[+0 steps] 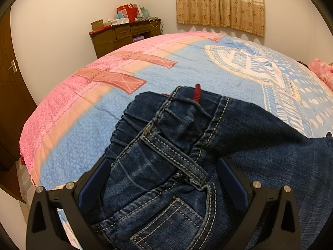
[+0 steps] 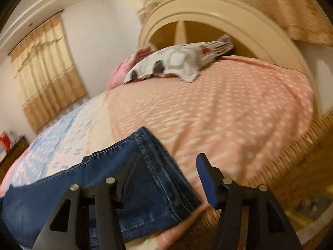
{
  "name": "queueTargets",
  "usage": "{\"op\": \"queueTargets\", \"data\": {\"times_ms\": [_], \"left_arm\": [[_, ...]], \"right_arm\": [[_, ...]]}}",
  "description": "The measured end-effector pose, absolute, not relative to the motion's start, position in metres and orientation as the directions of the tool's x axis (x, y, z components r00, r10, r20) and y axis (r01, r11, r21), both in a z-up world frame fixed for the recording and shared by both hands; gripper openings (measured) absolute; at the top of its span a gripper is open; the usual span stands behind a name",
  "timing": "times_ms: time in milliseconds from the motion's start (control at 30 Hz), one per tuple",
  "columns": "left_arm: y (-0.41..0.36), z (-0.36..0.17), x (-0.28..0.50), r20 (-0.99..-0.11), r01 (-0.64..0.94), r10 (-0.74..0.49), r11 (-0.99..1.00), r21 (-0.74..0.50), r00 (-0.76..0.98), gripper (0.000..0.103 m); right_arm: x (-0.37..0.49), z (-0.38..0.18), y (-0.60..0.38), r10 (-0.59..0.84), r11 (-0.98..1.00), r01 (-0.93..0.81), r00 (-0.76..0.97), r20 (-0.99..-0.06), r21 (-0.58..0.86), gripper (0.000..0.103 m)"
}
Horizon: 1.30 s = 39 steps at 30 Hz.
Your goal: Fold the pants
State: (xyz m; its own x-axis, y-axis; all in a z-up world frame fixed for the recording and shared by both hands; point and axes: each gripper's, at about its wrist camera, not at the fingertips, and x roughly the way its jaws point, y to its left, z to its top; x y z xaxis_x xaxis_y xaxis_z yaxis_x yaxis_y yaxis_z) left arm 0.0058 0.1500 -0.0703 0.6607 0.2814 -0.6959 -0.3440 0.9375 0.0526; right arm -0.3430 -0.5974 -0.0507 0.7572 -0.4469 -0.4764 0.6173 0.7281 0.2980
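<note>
On a patterned bedspread (image 1: 87, 112), the left gripper (image 1: 164, 177) straddles the bunched waistband of the jeans (image 1: 166, 137), apparently anchoring it, jaws spread beside the denim, while the right gripper (image 2: 166, 173) hangs, jaws apart and empty, over the leg hem (image 2: 152, 162), seemingly released.

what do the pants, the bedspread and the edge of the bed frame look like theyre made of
Pants: dark blue denim, going by the diagonal weave, tan contrast stitching and faded wear.
Bedspread: thin printed woven cloth, probably cotton, matte, with flat patchwork-style print and soft creases.
Bed frame edge: looks like woven wicker or rattan, tan, with a ribbed basket-like texture; blur leaves it uncertain.
</note>
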Motion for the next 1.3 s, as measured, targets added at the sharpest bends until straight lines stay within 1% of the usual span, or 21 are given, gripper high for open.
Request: {"op": "queueTargets", "data": {"times_ms": [100,133,167,233,267,333,367,400,433,467,500,533,567,633,700,833,967,1067,1167,1233,1300], "left_arm": [[0.151,-0.070,0.007,-0.698,-0.345,0.284,0.937,0.057,0.657,0.103],[0.152,-0.070,0.007,-0.699,-0.344,0.282,0.937,0.056,0.657,0.103],[0.152,-0.070,0.007,-0.701,-0.344,0.281,0.937,0.054,0.656,0.103],[0.151,-0.070,0.008,-0.703,-0.344,0.281,0.937,0.055,0.654,0.103],[0.151,-0.070,0.009,-0.703,-0.344,0.282,0.937,0.057,0.653,0.103],[0.151,-0.070,0.009,-0.702,-0.345,0.285,0.937,0.060,0.652,0.103],[0.151,-0.070,0.009,-0.702,-0.345,0.285,0.937,0.060,0.652,0.103],[0.151,-0.070,0.009,-0.702,-0.345,0.284,0.937,0.058,0.653,0.103],[0.151,-0.070,0.009,-0.702,-0.346,0.284,0.937,0.058,0.653,0.103],[0.150,-0.070,0.009,-0.703,-0.346,0.285,0.936,0.059,0.652,0.103],[0.150,-0.070,0.009,-0.704,-0.345,0.285,0.937,0.060,0.651,0.103],[0.150,-0.070,0.009,-0.705,-0.346,0.285,0.936,0.060,0.649,0.103],[0.151,-0.070,0.010,-0.708,-0.345,0.283,0.937,0.059,0.647,0.103],[0.152,-0.070,0.010,-0.711,-0.345,0.279,0.937,0.054,0.646,0.103],[0.151,-0.070,0.010,-0.711,-0.344,0.281,0.937,0.058,0.645,0.103],[0.155,-0.066,0.014,-0.735,-0.334,0.263,0.941,0.053,0.625,0.103],[0.160,-0.059,0.018,-0.763,-0.303,0.205,0.953,0.013,0.612,0.103],[0.161,-0.046,0.014,-0.751,-0.266,0.133,0.962,-0.058,0.646,0.103],[0.153,-0.025,0.006,-0.706,-0.209,0.102,0.976,-0.067,0.701,0.103],[0.149,-0.011,-0.001,-0.673,-0.170,0.079,0.983,-0.070,0.735,0.103],[0.145,-0.002,-0.007,-0.642,-0.135,0.055,0.988,-0.076,0.764,0.103]], "right_arm": [[-0.318,-0.061,-0.599,-0.388,0.779,0.568,0.769,-0.509,0.264,0.057],[-0.309,-0.068,-0.597,-0.382,0.794,0.563,0.757,-0.530,0.231,0.057],[-0.295,-0.077,-0.594,-0.408,0.810,0.570,0.716,-0.567,0.138,0.059],[-0.292,-0.080,-0.583,-0.521,0.809,0.588,0.695,-0.496,-0.026,0.082],[-0.292,-0.081,-0.586,-0.547,0.796,0.603,0.675,-0.495,-0.057,0.085],[-0.293,-0.079,-0.600,-0.544,0.775,0.632,0.659,-0.519,-0.011,0.085],[-0.290,-0.077,-0.606,-0.513,0.774,0.632,0.651,-0.560,0.026,0.082],[-0.290,-0.075,-0.613,-0.446,0.781,0.616,0.664,-0.600,0.100,0.070],[-0.290,-0.075,-0.620,-0.344,0.791,0.577,0.694,-0.632,0.203,0.069],[-0.291,-0.074,-0.621,-0.313,0.799,0.560,0.698,-0.644,0.218,0.066],[-0.290,-0.073,-0.618,-0.303,0.821,0.542,0.680,-0.668,0.179,0.060],[-0.291,-0.072,-0.617,-0.290,0.834,0.526,0.677,-0.677,0.169,0.052],[-0.294,-0.073,-0.621,-0.260,0.828,0.522,0.681,-0.684,0.205,0.048],[-0.301,-0.074,-0.628,-0.238,0.801,0.539,0.685,-0.688,0.260,0.029],[-0.308,-0.076,-0.629,-0.188,0.779,0.527,0.713,-0.675,0.340,0.017],[-0.312,-0.072,-0.620,-0.176,0.758,0.534,0.720,-0.671,0.374,0.010],[-0.322,-0.036,-0.594,-0.143,0.718,0.481,0.810,-0.569,0.503,0.009],[-0.314,0.010,-0.553,0.009,0.693,0.292,0.911,-0.413,0.659,0.009],[-0.280,0.062,-0.478,0.228,0.704,0.048,0.929,-0.290,0.708,0.009],[-0.248,0.086,-0.422,0.334,0.748,-0.066,0.898,-0.288,0.660,0.009],[-0.213,0.095,-0.363,0.387,0.803,-0.132,0.857,-0.340,0.581,0.009]]}}
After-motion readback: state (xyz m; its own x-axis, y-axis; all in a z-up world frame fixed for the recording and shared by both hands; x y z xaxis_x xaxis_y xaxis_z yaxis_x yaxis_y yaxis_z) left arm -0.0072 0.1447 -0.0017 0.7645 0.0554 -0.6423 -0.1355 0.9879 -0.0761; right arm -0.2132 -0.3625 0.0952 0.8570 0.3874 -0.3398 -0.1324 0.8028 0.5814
